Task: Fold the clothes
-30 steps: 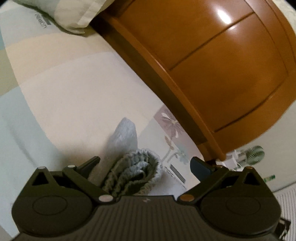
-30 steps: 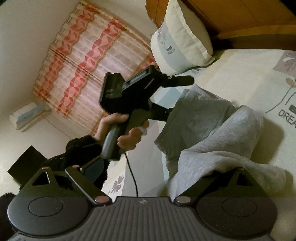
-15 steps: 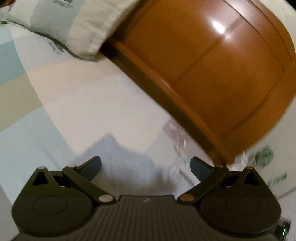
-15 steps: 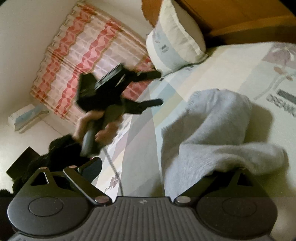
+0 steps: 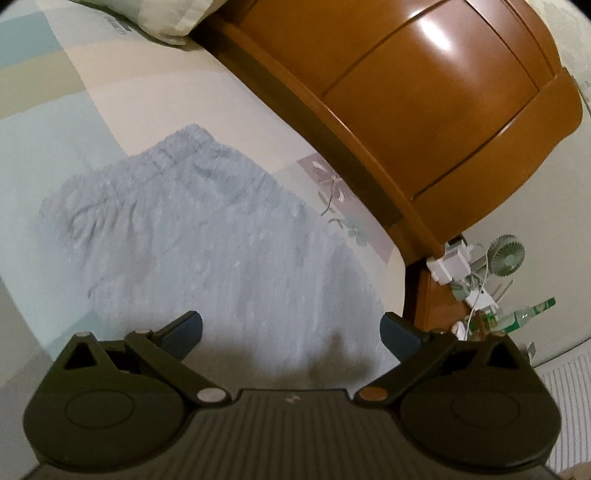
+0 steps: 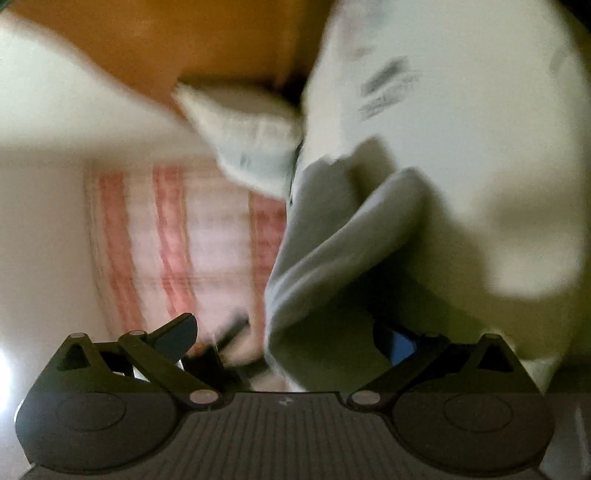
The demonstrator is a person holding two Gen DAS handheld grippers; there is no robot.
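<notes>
Grey garment spread mostly flat on bed, seen from left wrist view; rumpled at far end, smoother toward camera. Lying on patterned bedsheet of pale blue, cream and green blocks, with floral print just beside its right edge. Left hand-held gripper hovering over near end of garment, jaws wide apart, nothing between them, pads not touching cloth. Shadow of gripper falling on fabric close below. Wooden headboard running diagonally along far side of bed. Pillow at top left corner, against headboard. Beyond bed's corner, small green fan, white plug and cable, green bottle, all on a wooden stand near wall.

Right wrist view heavily blurred. Right hand-held gripper with jaws opening, spread very wide. Fold of grey garment hanging or bunched between them, reaching down toward gripper body; right finger partly hidden behind cloth, pressing on fabric not visible. Pink-striped curtain at left, pillow above centre, headboard wood across top, pale bedsheet at right. Dark shape low between jaws, too blurred to identify.
</notes>
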